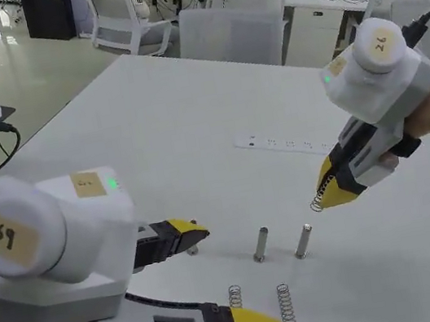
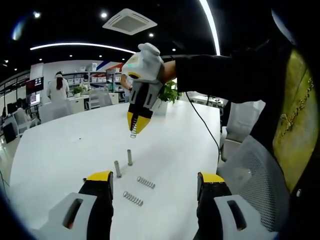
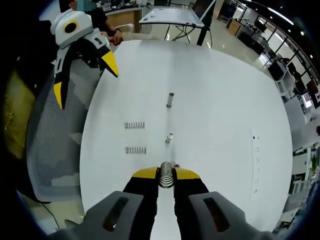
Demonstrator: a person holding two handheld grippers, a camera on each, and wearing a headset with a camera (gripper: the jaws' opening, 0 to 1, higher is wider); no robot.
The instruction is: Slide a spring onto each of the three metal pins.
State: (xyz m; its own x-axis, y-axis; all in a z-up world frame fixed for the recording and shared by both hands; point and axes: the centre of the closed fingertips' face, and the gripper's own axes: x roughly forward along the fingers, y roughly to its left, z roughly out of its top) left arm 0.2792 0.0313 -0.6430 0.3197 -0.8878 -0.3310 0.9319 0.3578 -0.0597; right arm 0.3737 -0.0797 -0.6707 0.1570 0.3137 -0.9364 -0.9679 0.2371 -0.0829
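Over the right side of the white tabletop point(image 1: 151, 122), the right gripper point(image 1: 331, 191) has its yellow-tipped jaws clenched on a small steel coil spring point(image 1: 317, 200). The spring hangs out of the tips, slanting down and to the left. Just below and left of its free end stands the right-hand short grey metal pin point(image 1: 302, 240), upright and bare. Spring and pin are near each other but apart.

The next move seems to turn on that relation. The pin's long axis is vertical while the spring's leans, so the coil would need tipping upright and shifting a little left and nearer. Once its bore sits over the pin top, it could be lowered.

From the right gripper view the held spring is seen almost end-on between the shut tips. The middle pin point(image 1: 260, 244) and the left-hand pin point(image 3: 170, 100) stand beyond it in one line, both bare.

Two loose coil springs point(image 1: 235, 296) point(image 1: 285, 304) lie on their sides at the near edge, well short of the pins. The left gripper point(image 1: 219, 283) sits near left with its jaws spread wide, grasping nothing, and the loose springs lie just ahead of its tips. The right gripper is the nearer one to the right-hand pin. The left gripper is nearer to the loose springs and the left-hand pin.
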